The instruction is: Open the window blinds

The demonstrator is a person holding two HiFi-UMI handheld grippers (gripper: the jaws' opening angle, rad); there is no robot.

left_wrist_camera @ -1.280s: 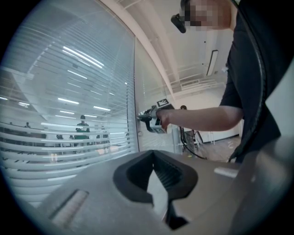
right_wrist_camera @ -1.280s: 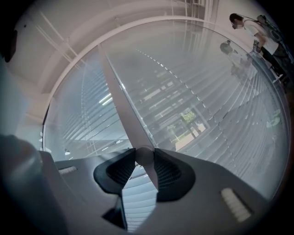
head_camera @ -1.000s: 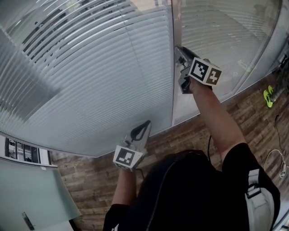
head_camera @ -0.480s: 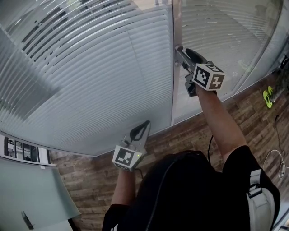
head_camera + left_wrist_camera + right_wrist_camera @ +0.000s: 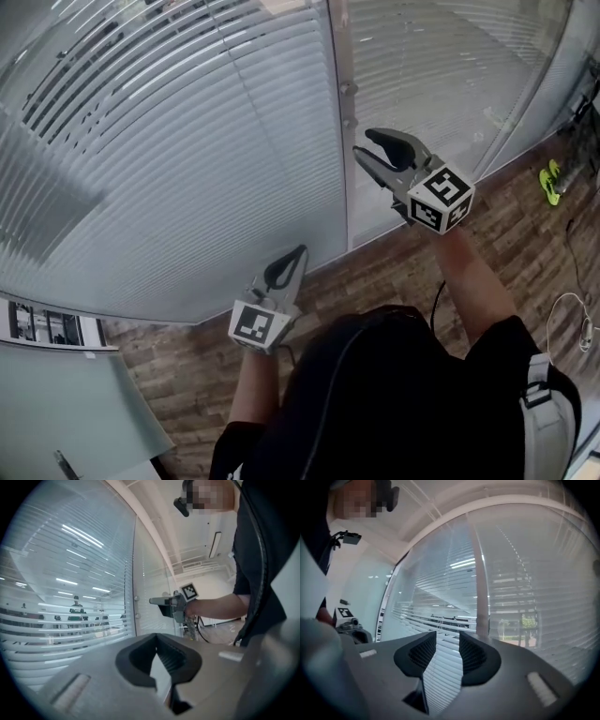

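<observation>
Beside the post [image 5: 337, 56] that parts the two panes, the right gripper [image 5: 366, 148] is held level in front of the glass. Its jaws stand apart with a clear gap and have just been closing a little. Nothing is between them, and only the blinds [image 5: 187, 159] show through the gap. It seems to touch neither post nor glass, though the angle makes that hard to judge. Two small knobs [image 5: 349, 90] sit on the post, above its tips and apart from them. Lower down, the left gripper [image 5: 301, 250] points at the bottom of the left pane. Its jaws meet at the tips and hold nothing. The blinds cover both panes with their slats mostly lying shut. High on the left some look tilted, with dark gaps between them.
</observation>
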